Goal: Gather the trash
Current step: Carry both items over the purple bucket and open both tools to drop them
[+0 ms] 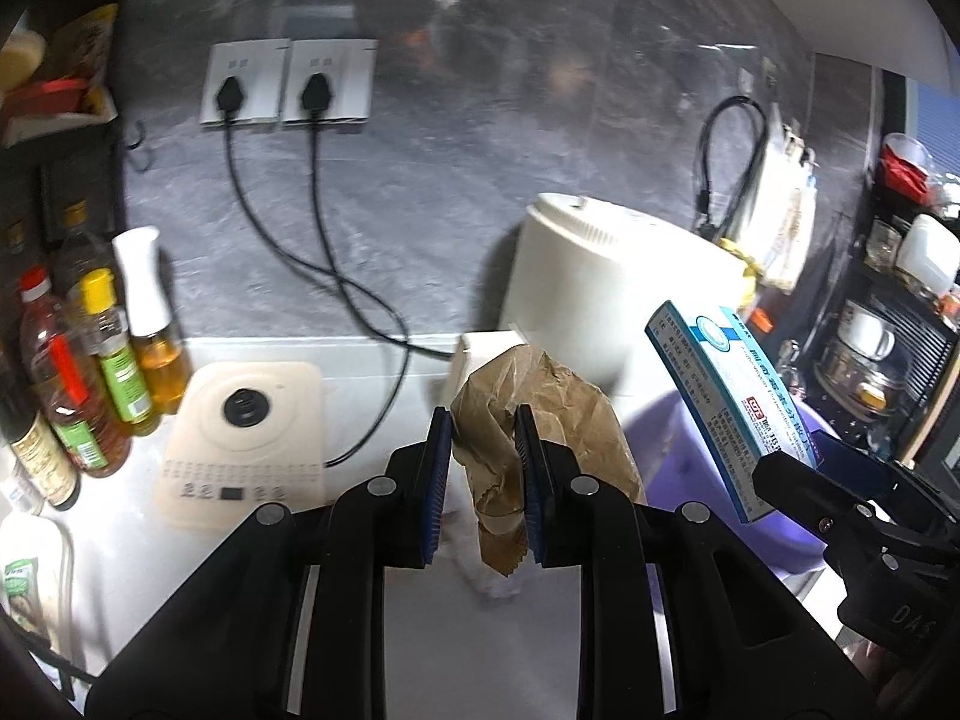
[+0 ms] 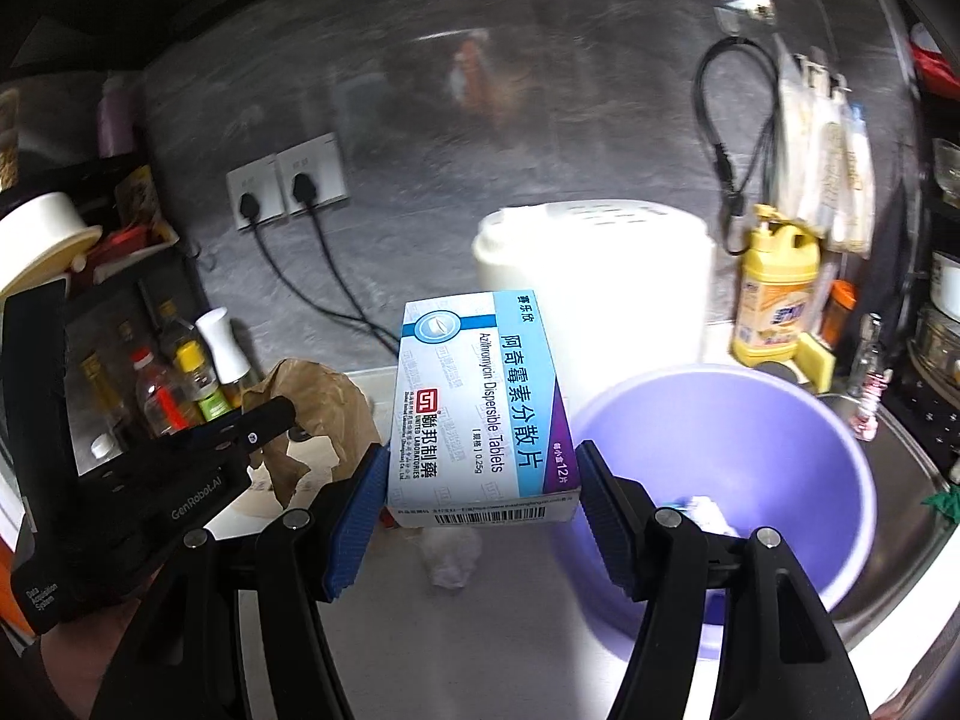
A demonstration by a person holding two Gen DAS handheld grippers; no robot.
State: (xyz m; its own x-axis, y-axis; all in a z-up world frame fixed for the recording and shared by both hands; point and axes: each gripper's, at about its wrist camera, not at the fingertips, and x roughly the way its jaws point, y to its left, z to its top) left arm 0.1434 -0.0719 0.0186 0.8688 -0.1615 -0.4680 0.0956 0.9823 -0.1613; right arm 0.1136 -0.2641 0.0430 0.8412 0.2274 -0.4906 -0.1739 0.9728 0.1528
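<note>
1. Both hands are loaded. The left gripper (image 1: 483, 468) has its jaws drawn in narrow and pinched on a crumpled brown paper bag (image 1: 534, 414), held up clear of the tabletop (image 1: 480, 648).
2. The right gripper (image 2: 480, 510) stands with its jaws spread wide around a blue-and-white medicine box (image 2: 480, 408), clamped by its two sides and tilted upward.
3. The target looks to be the purple basin (image 2: 750, 420), sitting just right of the box at the edge of the sink (image 2: 900, 570). Something white and crumpled already lies inside it, so I'd say collection is under way.
4. Neither item is over the basin yet. The box hangs just left of its rim; the paper bag is further left, beside the white cooker (image 1: 606, 288).
5. Still on the tabletop: a small wad of white tissue (image 2: 450, 558) below the box, untouched.
6. By my reckoning, two drops remain, then that tissue. The bottles (image 1: 90, 360) along the left wall look like kitchen stock, not trash.
</note>
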